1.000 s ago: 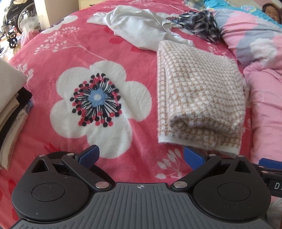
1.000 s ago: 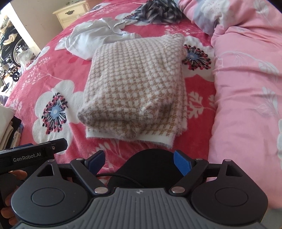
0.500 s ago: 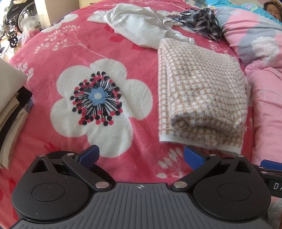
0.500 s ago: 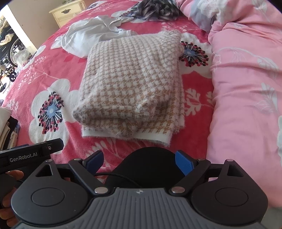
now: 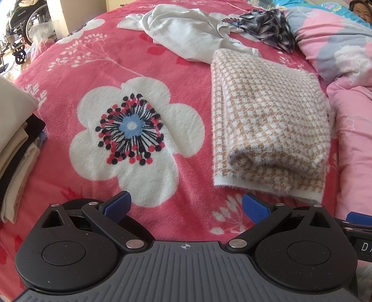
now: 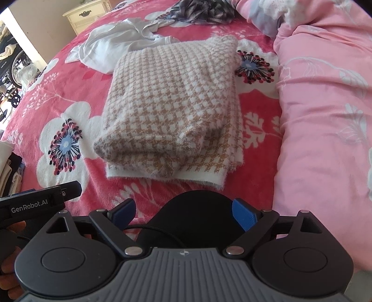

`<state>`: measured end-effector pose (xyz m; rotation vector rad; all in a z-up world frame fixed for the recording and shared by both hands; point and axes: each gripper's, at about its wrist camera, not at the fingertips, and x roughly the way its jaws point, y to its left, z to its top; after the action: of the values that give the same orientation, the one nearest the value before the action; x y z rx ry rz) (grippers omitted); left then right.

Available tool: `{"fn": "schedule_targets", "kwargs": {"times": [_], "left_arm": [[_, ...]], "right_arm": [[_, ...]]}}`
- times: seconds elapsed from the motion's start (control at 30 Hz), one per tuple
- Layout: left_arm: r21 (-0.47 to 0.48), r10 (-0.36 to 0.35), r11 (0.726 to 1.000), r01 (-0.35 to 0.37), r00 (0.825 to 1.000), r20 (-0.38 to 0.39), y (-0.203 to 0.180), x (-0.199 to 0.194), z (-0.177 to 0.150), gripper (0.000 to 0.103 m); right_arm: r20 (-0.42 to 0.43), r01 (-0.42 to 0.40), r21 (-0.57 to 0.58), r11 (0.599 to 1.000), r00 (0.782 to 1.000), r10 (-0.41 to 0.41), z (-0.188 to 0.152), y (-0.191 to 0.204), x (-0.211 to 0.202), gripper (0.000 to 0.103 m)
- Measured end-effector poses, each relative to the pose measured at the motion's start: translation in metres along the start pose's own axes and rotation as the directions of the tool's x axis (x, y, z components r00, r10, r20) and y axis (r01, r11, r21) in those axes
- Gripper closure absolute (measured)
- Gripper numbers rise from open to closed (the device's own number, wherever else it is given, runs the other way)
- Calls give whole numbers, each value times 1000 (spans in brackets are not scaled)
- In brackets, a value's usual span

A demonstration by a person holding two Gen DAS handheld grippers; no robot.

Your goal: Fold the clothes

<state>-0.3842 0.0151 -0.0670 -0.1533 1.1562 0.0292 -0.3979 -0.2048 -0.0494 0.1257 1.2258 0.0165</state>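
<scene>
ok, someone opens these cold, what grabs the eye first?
The folded houndstooth sweater lying mid-bed on the loud pink floral blanket, just ahead of both open grippers, left gripper and right gripper. Behind it lie a crumpled white garment and a plaid one, both unfolded.

Both low views, shared sweater (image 5: 269, 125)

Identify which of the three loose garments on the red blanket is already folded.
The tan-and-white houndstooth knit, nearest both tools, is folded into a neat rectangle. The white garment and the dark plaid one behind it lie crumpled.
</scene>
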Motion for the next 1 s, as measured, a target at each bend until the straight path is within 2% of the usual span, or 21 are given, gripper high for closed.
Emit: {"fn": "schedule_targets", "kwargs": {"times": [1.0], "left_arm": [[17, 10, 1000, -10, 1000, -22, -6, 6, -5, 0]], "right_arm": [[-10, 18, -15, 1000, 1000, -18, -4, 3, 6, 10]]}}
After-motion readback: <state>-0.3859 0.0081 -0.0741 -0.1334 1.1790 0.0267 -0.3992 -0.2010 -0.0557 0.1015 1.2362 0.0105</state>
